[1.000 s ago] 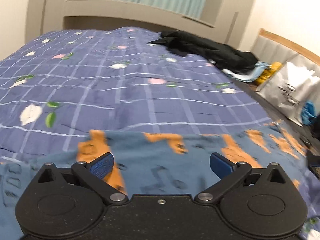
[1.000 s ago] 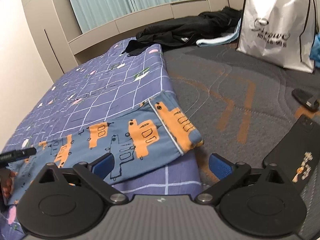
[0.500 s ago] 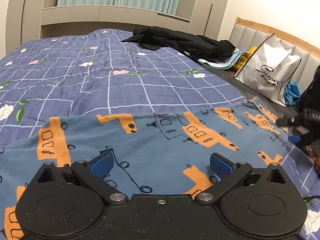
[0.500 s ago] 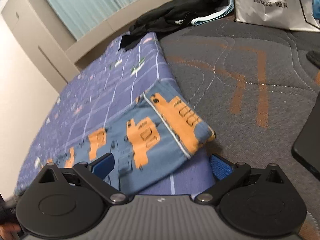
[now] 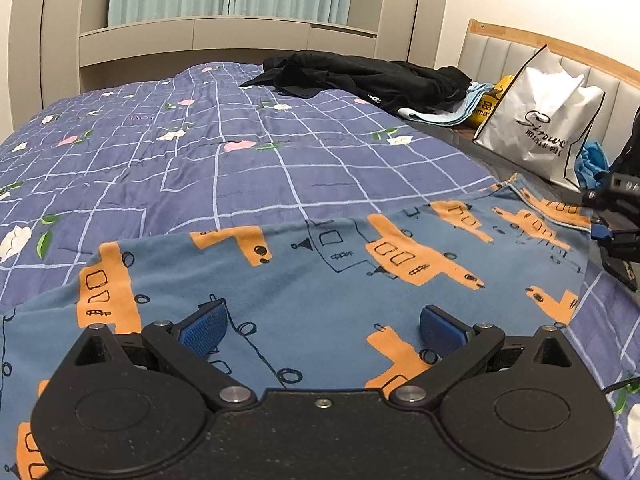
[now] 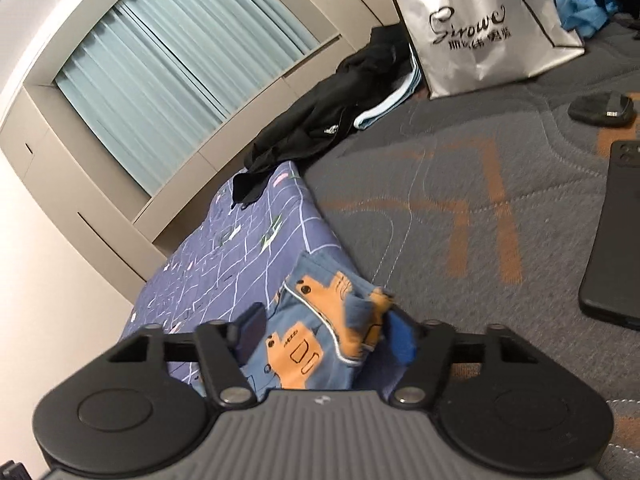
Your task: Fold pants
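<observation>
Blue pants (image 5: 340,272) with orange truck prints lie flat across a purple checked quilt (image 5: 200,152). My left gripper (image 5: 322,330) is open, low over the middle of the pants, with cloth between its blue pads. My right gripper (image 6: 326,334) is at the cuffed end of the pants (image 6: 320,332), which bunches up between its jaws; the jaws are partly closed around the cloth. The right gripper also shows at the far right of the left wrist view (image 5: 612,236), at the pants' right end.
A black jacket (image 5: 360,76) and light blue cloth lie at the far side of the bed. A white shopping bag (image 6: 480,24) stands on the grey mattress (image 6: 460,208). A black phone (image 6: 616,232) and a small black object (image 6: 602,110) lie to the right.
My right gripper has moved onto the pants' cuffed end and narrowed its jaws, bunching the cloth. My left gripper has moved forward and settled over the middle of the pants.
</observation>
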A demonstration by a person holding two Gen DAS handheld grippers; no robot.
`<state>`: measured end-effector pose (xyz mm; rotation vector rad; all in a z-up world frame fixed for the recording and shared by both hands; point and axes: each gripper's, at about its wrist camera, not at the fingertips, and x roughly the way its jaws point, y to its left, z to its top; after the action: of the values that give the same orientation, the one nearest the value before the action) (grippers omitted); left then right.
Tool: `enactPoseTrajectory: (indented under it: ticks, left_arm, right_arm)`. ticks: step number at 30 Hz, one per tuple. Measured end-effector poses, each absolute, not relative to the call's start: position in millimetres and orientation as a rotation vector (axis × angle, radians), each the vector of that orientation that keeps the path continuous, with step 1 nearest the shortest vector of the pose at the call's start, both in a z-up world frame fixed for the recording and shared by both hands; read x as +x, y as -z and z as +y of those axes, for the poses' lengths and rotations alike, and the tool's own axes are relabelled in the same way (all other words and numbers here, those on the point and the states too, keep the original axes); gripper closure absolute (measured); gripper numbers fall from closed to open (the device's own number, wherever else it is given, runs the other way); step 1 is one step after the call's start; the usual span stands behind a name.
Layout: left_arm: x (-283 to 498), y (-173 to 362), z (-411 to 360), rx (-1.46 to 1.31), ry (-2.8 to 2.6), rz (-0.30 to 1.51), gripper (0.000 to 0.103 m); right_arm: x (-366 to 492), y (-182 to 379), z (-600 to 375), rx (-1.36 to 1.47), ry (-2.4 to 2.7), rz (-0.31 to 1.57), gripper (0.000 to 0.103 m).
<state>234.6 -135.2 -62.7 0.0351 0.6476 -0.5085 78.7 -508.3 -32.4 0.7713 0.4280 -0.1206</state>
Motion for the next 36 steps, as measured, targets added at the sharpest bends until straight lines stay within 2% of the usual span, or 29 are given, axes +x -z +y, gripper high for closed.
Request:
enactPoseTrajectory:
  ticks: [2,4,11,19,25,33,36]
  left_arm:
    - [236.4,57.4,-131.9,-0.011,0.510,0.654,0.001]
    - [239.4,50.8,-127.6,-0.090,0.527,0.664,0.001]
    - [247.3,24.1,-145.9,-0.208,0.659,0.691,0.001]
    - [265.8,2.2,-165.2,-0.444,0.828,0.760,0.001]
    - [271.9,11.5,-161.7,-0.589,0.855,0.837,0.001]
    - [264.5,54.1,-148.9,-0.619,0.787,0.949,0.001]
    - [258.6,60.2,-148.2,-0.589,0.789,0.917,0.001]
  right_arm:
    - [80.8,30.4,-505.4,0.746,0.133,0.437,0.061]
    - [83.9,27.9,-501.9,0.721,0.143,0.447,0.070]
    - [88.1,14.7,-483.8,0.596,0.175,0.460,0.085]
    - [89.6,-21.7,-409.9,0.203,0.083,0.439,0.088]
    - [82.4,-32.8,-330.1,-0.116,-0.029,0.438,0.088]
    - [71.7,-10.8,-248.8,-0.383,-0.188,0.563,0.088]
    - [70.7,3.3,-229.9,-0.475,-0.188,0.586,0.087]
